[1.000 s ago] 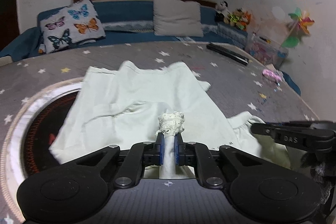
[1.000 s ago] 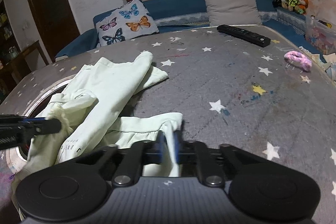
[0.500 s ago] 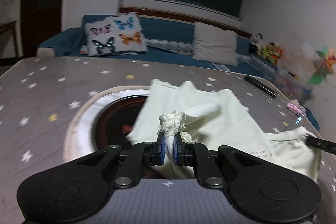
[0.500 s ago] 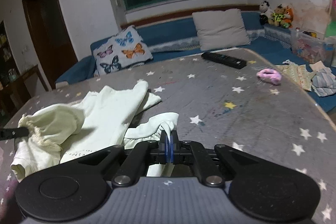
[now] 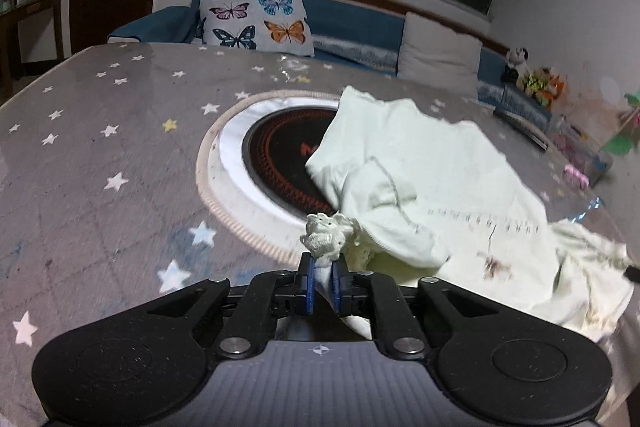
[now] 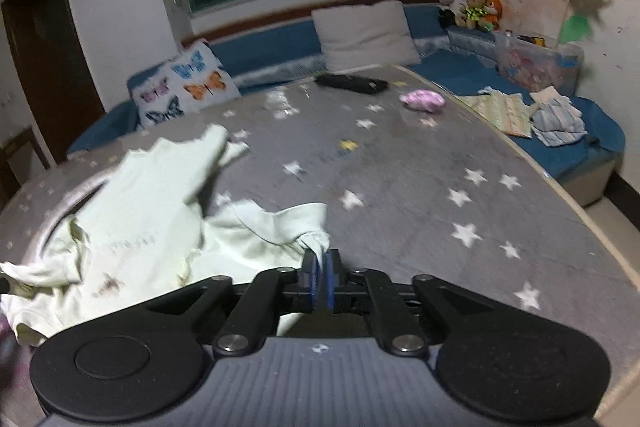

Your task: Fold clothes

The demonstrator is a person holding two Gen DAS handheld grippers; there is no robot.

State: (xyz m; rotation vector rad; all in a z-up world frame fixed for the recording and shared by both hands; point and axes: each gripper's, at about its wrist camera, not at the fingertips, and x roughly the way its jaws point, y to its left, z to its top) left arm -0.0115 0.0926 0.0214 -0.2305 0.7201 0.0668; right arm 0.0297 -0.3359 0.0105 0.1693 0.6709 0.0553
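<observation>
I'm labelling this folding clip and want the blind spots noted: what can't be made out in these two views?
- Left wrist view: the pale green garment's near edge is hidden behind the left tongs; its printed line of text is too small to read.
- Right wrist view: the garment's left part is motion-blurred and cut off by the frame edge.
- Right wrist view: the right tongs body hides the cloth beneath.

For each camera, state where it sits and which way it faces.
Left wrist: on the left gripper, looking along its fingers over the star-print table toward the butterfly pillow; jaws pinch the pale garment.
Right wrist: on the right gripper, facing the window wall; its jaws have just been opening, cloth between them.
Shared: garment, table, pillow.
</observation>
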